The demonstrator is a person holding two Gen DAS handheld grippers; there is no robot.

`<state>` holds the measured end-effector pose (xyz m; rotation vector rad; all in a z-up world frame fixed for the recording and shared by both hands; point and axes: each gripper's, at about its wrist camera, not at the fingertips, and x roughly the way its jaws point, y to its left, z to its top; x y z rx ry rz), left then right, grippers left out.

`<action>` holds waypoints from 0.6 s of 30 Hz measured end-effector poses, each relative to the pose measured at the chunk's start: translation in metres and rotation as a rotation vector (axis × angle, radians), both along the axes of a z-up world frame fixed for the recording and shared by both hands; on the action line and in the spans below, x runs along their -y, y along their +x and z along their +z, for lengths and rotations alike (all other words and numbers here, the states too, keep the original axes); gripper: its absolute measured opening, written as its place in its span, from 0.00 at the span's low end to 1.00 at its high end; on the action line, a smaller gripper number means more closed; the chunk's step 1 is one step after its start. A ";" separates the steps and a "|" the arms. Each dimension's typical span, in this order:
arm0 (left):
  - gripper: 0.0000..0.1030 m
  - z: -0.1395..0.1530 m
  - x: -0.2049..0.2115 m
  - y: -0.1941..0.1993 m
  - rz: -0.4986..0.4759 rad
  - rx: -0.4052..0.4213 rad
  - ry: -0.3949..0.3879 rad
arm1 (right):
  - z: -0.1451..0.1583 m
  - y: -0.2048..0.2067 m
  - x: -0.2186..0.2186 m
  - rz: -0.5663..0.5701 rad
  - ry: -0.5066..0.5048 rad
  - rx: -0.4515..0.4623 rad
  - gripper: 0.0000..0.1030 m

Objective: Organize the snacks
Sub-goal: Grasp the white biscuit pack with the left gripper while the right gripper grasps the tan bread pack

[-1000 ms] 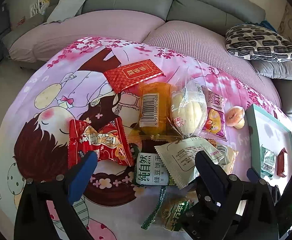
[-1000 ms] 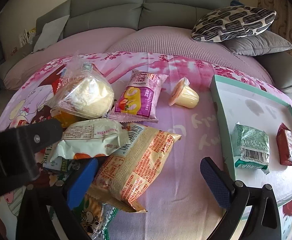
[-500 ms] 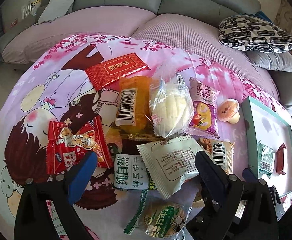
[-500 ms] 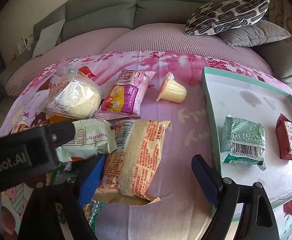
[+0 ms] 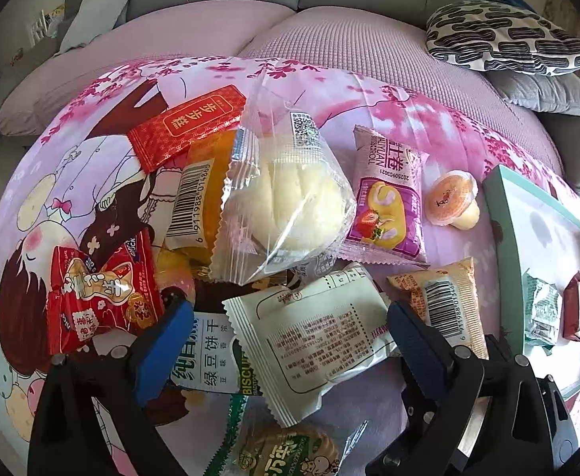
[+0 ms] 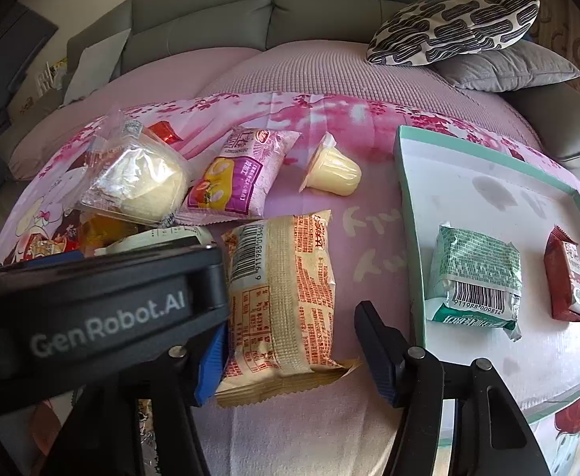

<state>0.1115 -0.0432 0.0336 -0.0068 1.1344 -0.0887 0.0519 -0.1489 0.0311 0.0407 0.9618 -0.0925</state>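
Setting: a pile of wrapped snacks on a pink cartoon-print cloth (image 5: 91, 166), with a teal-rimmed tray (image 6: 405, 198) at the right.
Tray: already holds a green packet (image 6: 474, 277) and a red packet (image 6: 565, 277).
Left tongs (image 5: 288, 335): spread wide, straddling a pale green-white packet (image 5: 313, 337) near the camera; pads apart from it.
Right tongs (image 6: 293, 351): spread, holding nothing, either side of the near end of a beige-and-orange packet (image 6: 282, 297) just left of the tray.
Step in hand: probably lining up a grasp, both packets still on the cloth.
Next move: likely lower, pinch a packet, carry it right into the tray.
Others waiting: clear-bagged bun (image 5: 286, 202), purple Swiss-roll packet (image 5: 389, 202), jelly cup (image 5: 452, 200).
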 end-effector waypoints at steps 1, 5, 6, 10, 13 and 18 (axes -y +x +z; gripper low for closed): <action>0.95 -0.001 0.001 0.000 0.002 0.003 0.014 | -0.001 0.000 0.000 0.002 -0.007 -0.003 0.61; 0.95 -0.003 0.000 0.000 0.014 0.007 0.040 | -0.001 0.000 0.000 0.004 -0.011 -0.005 0.60; 0.95 -0.004 -0.001 0.001 0.015 0.009 0.038 | -0.001 0.000 0.000 0.005 -0.009 -0.005 0.60; 0.95 -0.005 -0.007 0.001 0.039 0.010 0.033 | -0.001 0.000 0.001 0.006 -0.004 -0.006 0.60; 0.95 -0.007 -0.016 0.001 0.062 -0.002 -0.009 | -0.001 0.001 0.001 0.005 0.004 -0.008 0.60; 0.92 -0.005 -0.014 -0.001 0.057 0.008 -0.009 | -0.001 0.001 0.002 0.004 0.009 -0.008 0.60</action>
